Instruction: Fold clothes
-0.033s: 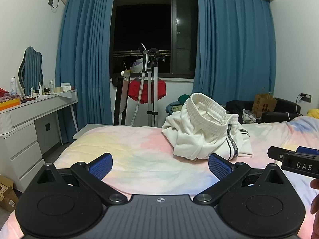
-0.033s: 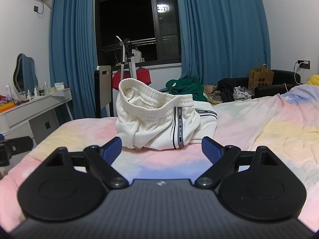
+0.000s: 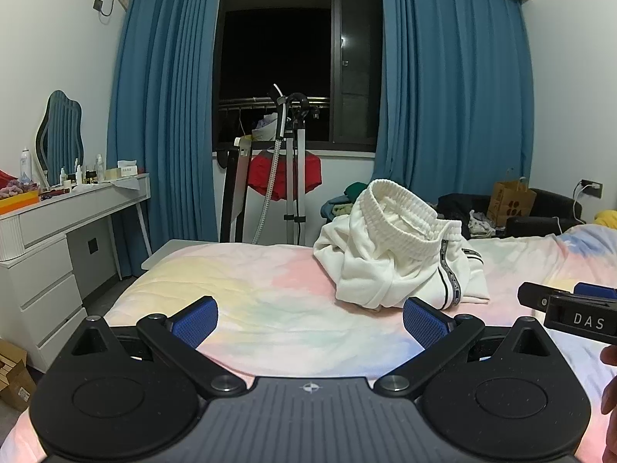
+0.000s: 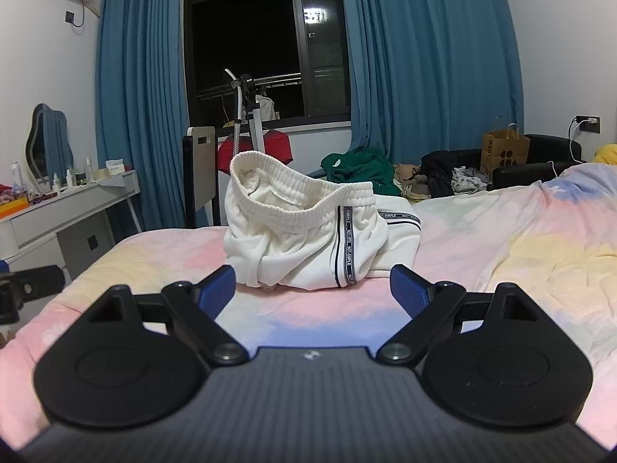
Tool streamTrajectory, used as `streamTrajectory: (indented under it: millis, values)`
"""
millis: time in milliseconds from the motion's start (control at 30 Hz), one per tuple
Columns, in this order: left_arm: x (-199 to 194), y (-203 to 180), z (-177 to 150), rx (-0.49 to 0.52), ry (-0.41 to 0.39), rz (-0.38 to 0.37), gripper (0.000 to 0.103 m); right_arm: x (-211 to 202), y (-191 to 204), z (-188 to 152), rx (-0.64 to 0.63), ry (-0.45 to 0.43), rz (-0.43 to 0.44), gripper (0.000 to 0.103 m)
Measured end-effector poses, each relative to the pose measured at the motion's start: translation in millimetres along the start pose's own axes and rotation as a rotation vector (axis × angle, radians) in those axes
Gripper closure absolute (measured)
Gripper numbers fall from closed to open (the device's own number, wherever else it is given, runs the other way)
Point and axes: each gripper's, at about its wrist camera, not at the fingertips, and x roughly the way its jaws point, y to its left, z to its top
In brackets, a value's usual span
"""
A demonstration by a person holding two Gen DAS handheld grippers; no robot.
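Note:
A crumpled pair of white trousers (image 3: 397, 254) with a ribbed waistband and a black-and-white side stripe lies in a heap on the pastel bed cover (image 3: 239, 281). My left gripper (image 3: 310, 314) hovers open over the cover, to the near left of the heap, nothing between its blue pads. In the right wrist view the trousers (image 4: 308, 239) sit straight ahead, just beyond my open, empty right gripper (image 4: 312, 281). The right gripper's side (image 3: 570, 308) shows at the right edge of the left wrist view, with a bit of a hand below it.
A white dresser (image 3: 58, 231) with bottles and a mirror stands left of the bed. A garment steamer stand (image 3: 293, 177) and a red cloth are at the bed's foot. Beyond the bed lie green clothes (image 4: 358, 169), a paper bag (image 4: 505, 150) and a dark sofa.

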Motion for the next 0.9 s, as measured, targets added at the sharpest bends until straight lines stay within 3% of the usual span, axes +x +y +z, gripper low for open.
streamTrajectory:
  millis: [133,233,900]
  values:
    - [-4.7,5.0,0.2,-0.005,-0.008,0.003,0.0,0.2,0.3,-0.5,0.0,0.0,0.0,0.015]
    - [-12.3,-6.6,-2.1,0.057,-0.016,0.023,0.0,0.4,0.5,-0.9,0.0,-0.001,0.0,0.015]
    - [2.0,-7.6,-5.9,0.063,0.03,0.033,0.0,-0.9,0.2,-0.9,0.004,-0.003,0.004,0.015]
